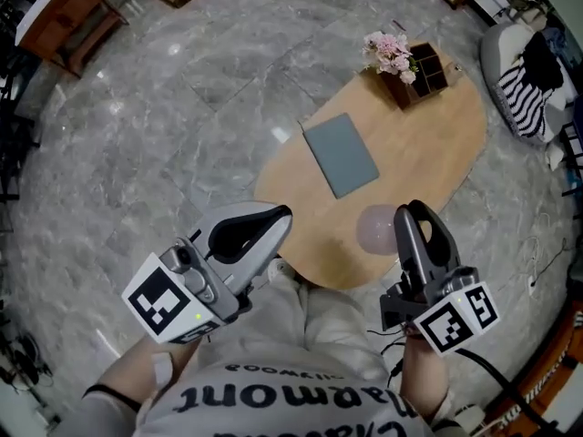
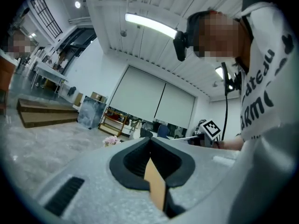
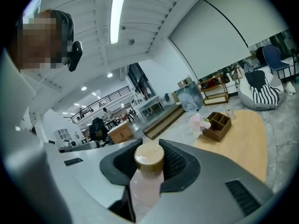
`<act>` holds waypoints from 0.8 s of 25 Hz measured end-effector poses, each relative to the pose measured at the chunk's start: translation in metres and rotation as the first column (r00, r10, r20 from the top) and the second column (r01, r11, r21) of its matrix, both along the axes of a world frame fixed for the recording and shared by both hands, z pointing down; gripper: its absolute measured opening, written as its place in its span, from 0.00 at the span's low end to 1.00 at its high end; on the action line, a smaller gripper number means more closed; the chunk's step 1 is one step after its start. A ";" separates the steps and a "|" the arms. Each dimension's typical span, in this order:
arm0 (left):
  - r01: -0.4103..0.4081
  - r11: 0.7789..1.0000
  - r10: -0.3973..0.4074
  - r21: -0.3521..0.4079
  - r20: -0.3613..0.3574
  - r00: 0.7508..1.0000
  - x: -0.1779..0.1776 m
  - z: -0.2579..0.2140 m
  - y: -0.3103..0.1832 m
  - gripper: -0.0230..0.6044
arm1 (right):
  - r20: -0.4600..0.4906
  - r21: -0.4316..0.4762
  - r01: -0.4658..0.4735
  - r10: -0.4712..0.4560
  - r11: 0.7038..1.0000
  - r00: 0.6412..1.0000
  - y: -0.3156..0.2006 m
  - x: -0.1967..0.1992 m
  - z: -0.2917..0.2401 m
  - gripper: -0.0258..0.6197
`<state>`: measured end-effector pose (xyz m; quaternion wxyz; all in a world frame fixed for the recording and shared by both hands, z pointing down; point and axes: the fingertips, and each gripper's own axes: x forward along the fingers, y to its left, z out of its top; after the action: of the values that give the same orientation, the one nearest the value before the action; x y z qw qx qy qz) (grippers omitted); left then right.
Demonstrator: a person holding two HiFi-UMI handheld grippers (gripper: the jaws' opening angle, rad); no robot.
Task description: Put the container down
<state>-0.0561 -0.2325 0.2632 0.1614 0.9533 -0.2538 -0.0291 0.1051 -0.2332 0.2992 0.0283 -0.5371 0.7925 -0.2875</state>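
Observation:
The container (image 3: 145, 190) is a pale pink bottle with a tan cap. My right gripper (image 3: 148, 148) is shut on it, black pads pressing on both sides just below the cap. In the head view the right gripper (image 1: 406, 220) holds the container (image 1: 373, 229) over the near end of the oval wooden table (image 1: 428, 162). How high it hangs above the wood I cannot tell. My left gripper (image 1: 276, 218) is off the table's near left edge. In the left gripper view the left gripper (image 2: 150, 143) has its jaws together, with only a thin tan strip showing in the seam.
A grey flat pad (image 1: 341, 154) lies on the table's middle. A brown wooden organiser (image 1: 421, 76) with pink flowers (image 1: 390, 53) stands at the far end. A striped beanbag (image 1: 521, 89) sits on the marble floor at the right. Cables trail near my right side.

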 end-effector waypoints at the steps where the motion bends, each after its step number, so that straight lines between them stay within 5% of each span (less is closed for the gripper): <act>1: -0.002 1.000 0.002 -0.012 0.019 1.000 0.006 0.014 0.003 0.06 | 0.005 -0.015 0.013 -0.013 1.000 1.000 0.000 0.001 0.012 0.22; 7: 0.090 0.988 -0.085 -0.125 0.047 0.995 0.039 0.104 0.009 0.06 | 0.036 -0.090 0.138 -0.136 0.986 0.990 0.006 0.003 0.097 0.22; 15: 0.248 0.943 -0.235 -0.223 0.084 0.968 0.062 0.211 0.034 0.06 | 0.048 -0.164 0.259 -0.254 0.952 0.966 0.023 0.018 0.207 0.22; 20: 0.270 0.907 -0.242 -0.322 0.125 0.962 0.064 0.271 0.067 0.06 | 0.054 -0.224 0.292 -0.288 0.930 0.956 0.032 0.017 0.257 0.22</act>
<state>0.0080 -0.1656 0.5341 0.3058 0.8705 -0.3844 0.0331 0.1219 -0.2015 0.5567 -0.0687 -0.4110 0.8241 -0.3836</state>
